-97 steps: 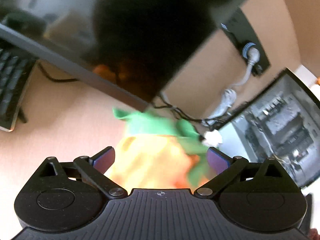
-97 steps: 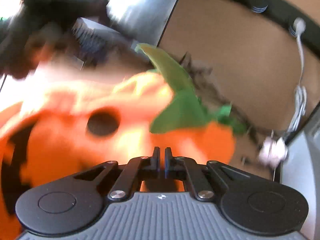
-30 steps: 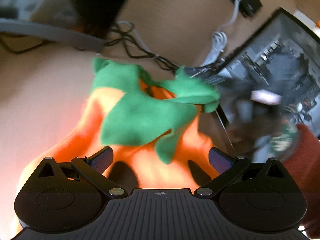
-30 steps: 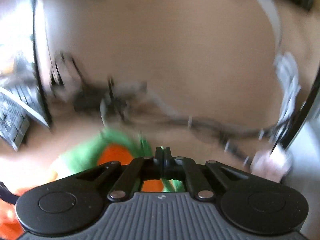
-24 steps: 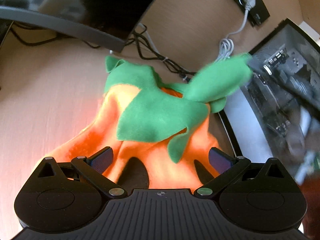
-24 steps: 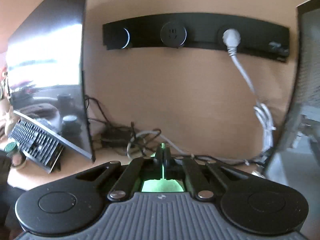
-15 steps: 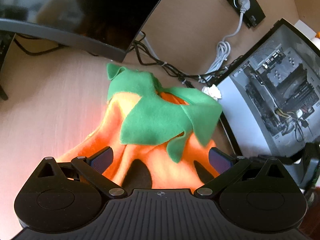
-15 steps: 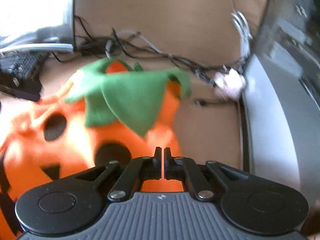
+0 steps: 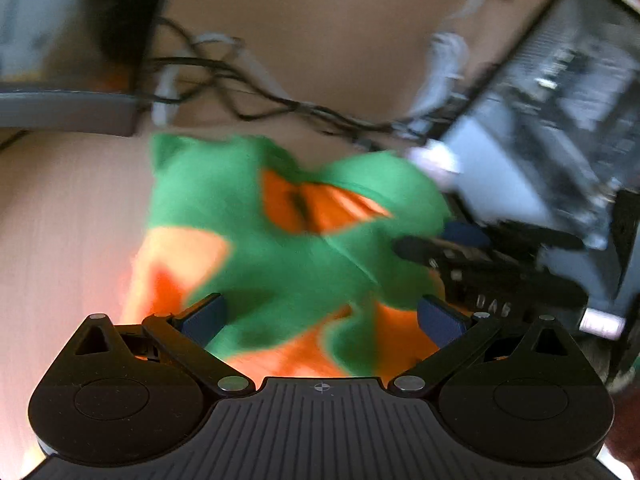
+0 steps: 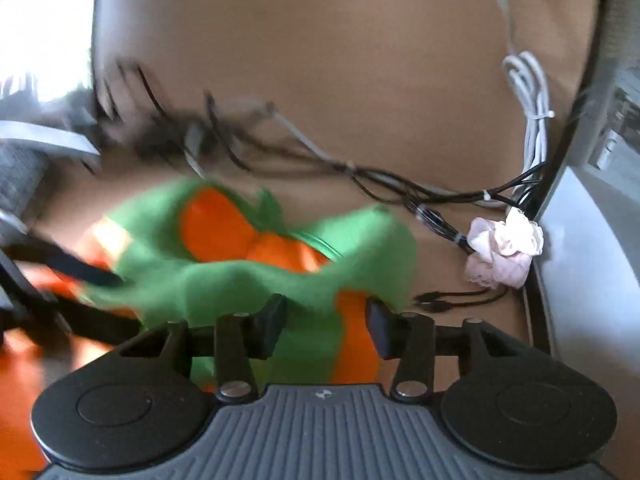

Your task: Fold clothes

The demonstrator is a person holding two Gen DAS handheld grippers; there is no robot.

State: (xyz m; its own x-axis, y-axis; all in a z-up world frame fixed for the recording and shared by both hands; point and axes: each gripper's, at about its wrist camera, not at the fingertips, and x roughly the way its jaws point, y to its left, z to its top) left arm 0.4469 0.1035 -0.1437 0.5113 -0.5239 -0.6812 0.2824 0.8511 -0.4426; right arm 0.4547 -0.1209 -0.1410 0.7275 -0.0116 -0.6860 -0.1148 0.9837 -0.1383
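Note:
An orange pumpkin costume [image 9: 304, 352] with a green leaf collar [image 9: 240, 216] lies on the wooden desk [image 9: 60, 220], its neck hole facing up. My left gripper [image 9: 322, 316] is open wide just above the collar's near edge, and its pads touch nothing. My right gripper [image 10: 326, 320] hangs low over the right side of the green collar [image 10: 240, 280]. Its jaws are opening, with cloth showing in the gap but not pinched. Each gripper appears in the other's view: the right gripper [image 9: 480, 272] and the left gripper [image 10: 60, 272]. Both views are blurred.
A monitor's foot [image 9: 68, 112] stands at the back left. Tangled black and white cables [image 10: 360, 172] run behind the costume. An open computer case [image 9: 560, 120] stands close on the right, and a crumpled pale cloth [image 10: 504, 248] lies at its corner.
The right gripper let go of the green collar flap, dropped low over the costume, and its shut jaws have parted. The left gripper moved closer over the collar and stayed open.

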